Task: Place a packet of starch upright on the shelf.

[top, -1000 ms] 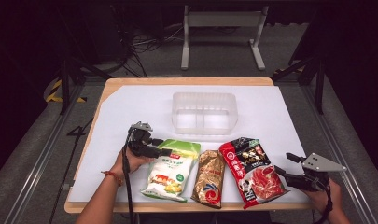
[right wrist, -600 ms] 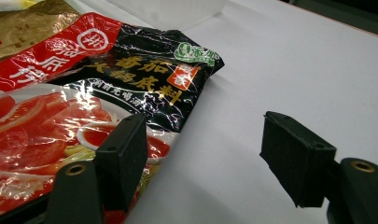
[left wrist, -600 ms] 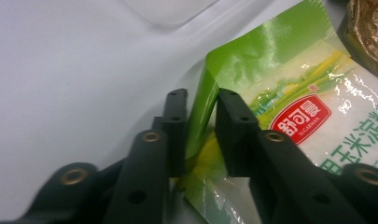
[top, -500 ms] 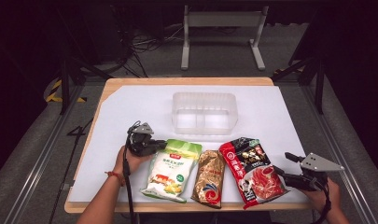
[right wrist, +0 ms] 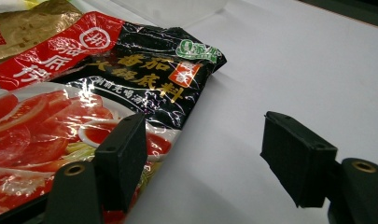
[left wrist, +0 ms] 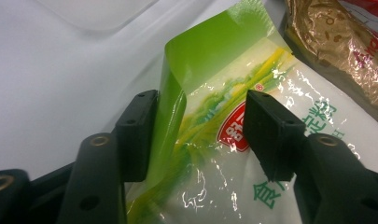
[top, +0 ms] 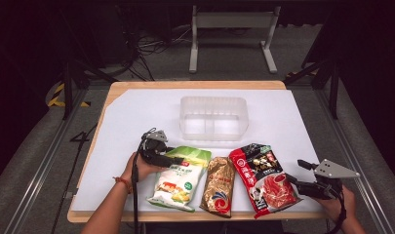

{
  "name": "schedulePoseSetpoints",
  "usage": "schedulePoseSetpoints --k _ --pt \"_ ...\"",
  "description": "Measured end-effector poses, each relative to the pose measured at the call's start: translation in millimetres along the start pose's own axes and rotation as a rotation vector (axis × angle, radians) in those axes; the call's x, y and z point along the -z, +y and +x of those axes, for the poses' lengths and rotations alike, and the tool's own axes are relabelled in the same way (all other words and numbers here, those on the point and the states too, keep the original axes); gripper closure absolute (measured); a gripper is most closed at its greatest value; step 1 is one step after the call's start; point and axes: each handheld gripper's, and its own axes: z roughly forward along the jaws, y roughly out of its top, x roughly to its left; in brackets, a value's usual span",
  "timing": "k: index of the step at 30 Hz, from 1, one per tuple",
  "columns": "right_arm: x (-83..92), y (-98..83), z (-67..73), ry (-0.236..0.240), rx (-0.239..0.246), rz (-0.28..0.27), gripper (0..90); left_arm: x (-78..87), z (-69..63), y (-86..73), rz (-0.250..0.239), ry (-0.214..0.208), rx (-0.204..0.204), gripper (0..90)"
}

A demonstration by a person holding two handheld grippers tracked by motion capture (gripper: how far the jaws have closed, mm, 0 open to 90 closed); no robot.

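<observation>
Green-and-white plastic, the green pouch (top: 178,178) is lying at the near left of the desk (top: 136,112), its far corner now curled up between the pads of the left gripper (left wrist: 200,135). Compared with a second ago, that gripper is sitting slightly nearer and lower on the pouch's far left corner, and its jaws have just been opening again after a brief squeeze; they are standing apart with the folded film between them, one pad beside the fold, the other clear of it. The left hand (top: 139,168) is resting on the desk, wrist turned so the gripper points right. The right gripper (right wrist: 203,154) is staying put at the near right, jaws apart, one pad over the edge of the red pouch (top: 263,178).
</observation>
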Motion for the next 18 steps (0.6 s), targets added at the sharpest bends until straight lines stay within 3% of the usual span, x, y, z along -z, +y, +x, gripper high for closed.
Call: schedulePoseSetpoints --k 2,4,6,12,18 --pt "0.5 0.0 0.4 0.007 -0.003 -0.004 31.5 -0.5 -3.0 -0.1 0.005 -0.003 -0.005 42.0" --pt "0.8 0.3 0.7 0.011 -0.001 -0.007 31.5 0.7 -5.7 -0.9 0.016 -0.018 -0.028 50.9" --pt "1.0 0.5 0.4 0.010 -0.002 -0.009 31.4 1.0 -6.4 -2.7 0.010 -0.020 -0.025 57.3" --pt "-0.1 1.1 -2.1 0.009 -0.012 -0.006 30.9 0.9 -6.5 -4.5 0.006 0.065 -0.042 83.9" --pt "-0.5 3.1 -2.2 0.003 -0.015 -0.011 30.5 3.3 -8.9 -6.7 -0.020 0.098 -0.025 87.0"
